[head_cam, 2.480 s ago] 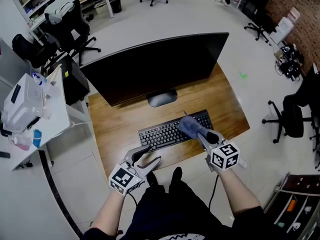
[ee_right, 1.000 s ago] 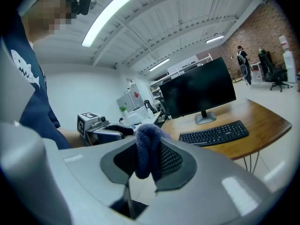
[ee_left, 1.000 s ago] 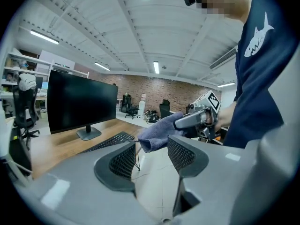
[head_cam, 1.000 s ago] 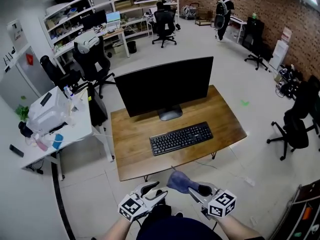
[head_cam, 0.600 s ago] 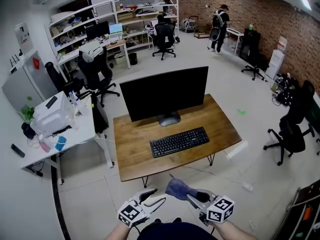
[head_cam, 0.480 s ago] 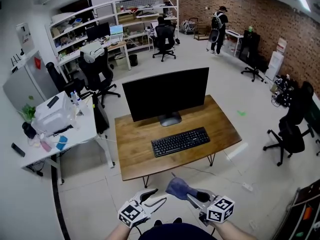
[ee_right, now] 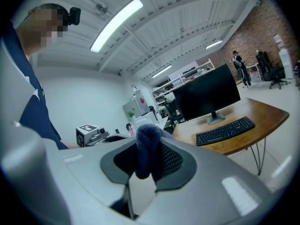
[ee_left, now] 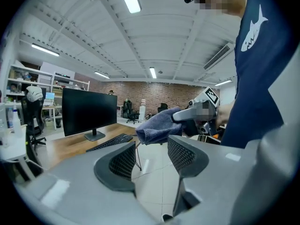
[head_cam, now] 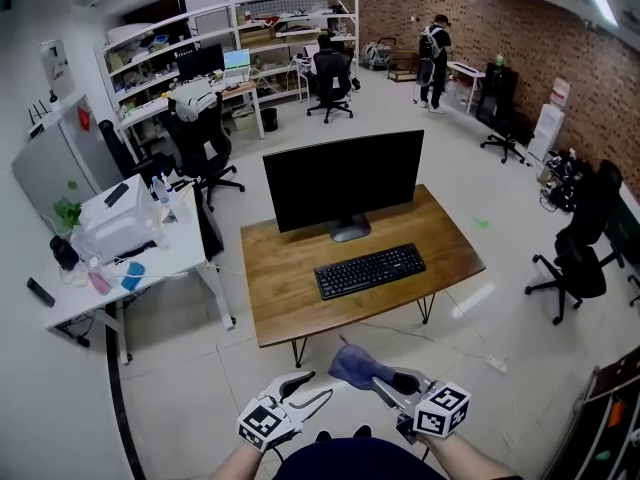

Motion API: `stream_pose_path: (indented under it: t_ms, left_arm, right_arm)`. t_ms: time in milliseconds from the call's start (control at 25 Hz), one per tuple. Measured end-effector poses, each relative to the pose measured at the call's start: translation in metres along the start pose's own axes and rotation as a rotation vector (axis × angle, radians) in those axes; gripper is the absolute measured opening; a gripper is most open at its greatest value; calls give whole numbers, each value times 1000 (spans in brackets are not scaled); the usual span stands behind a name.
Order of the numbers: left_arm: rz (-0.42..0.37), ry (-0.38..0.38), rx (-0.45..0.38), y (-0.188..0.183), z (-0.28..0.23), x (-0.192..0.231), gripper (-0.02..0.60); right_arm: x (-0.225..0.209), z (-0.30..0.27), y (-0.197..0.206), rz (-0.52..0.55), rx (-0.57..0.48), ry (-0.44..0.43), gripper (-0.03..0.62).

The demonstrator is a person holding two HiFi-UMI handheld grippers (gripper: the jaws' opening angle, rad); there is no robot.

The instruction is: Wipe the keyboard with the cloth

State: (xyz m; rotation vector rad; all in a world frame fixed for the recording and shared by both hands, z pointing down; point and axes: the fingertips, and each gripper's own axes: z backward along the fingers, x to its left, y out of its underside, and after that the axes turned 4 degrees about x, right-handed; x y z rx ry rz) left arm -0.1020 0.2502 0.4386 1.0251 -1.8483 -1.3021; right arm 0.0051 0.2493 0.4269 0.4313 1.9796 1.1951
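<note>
A black keyboard (head_cam: 370,269) lies on the wooden desk (head_cam: 290,298) in front of a dark monitor (head_cam: 343,181); it also shows as the keyboard (ee_left: 112,141) and the keyboard (ee_right: 225,130). My right gripper (head_cam: 378,381) is shut on a blue cloth (head_cam: 355,366), held low over the floor well short of the desk. The cloth (ee_right: 146,149) bulges between its jaws. My left gripper (head_cam: 308,393) hangs beside it, open and holding nothing; from it the cloth (ee_left: 157,126) shows just ahead.
A white side table (head_cam: 120,258) with bottles stands left of the desk. Black office chairs (head_cam: 585,258) stand at the right and behind. Shelves line the back wall; a person (head_cam: 434,48) stands far off. A white bar (head_cam: 471,300) lies on the floor by the desk.
I have backed away from the desk: the cloth has come off the keyboard, and both grippers now hang over the floor. The view has shifted slightly in the last half second.
</note>
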Motion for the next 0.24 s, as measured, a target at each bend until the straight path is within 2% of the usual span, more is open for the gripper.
stream_pose_path:
  t_ms: [240]
  left_arm:
    - [-29, 26, -18, -6, 20, -6, 206]
  right_arm:
    - [20, 6, 4, 9, -19, 24, 89]
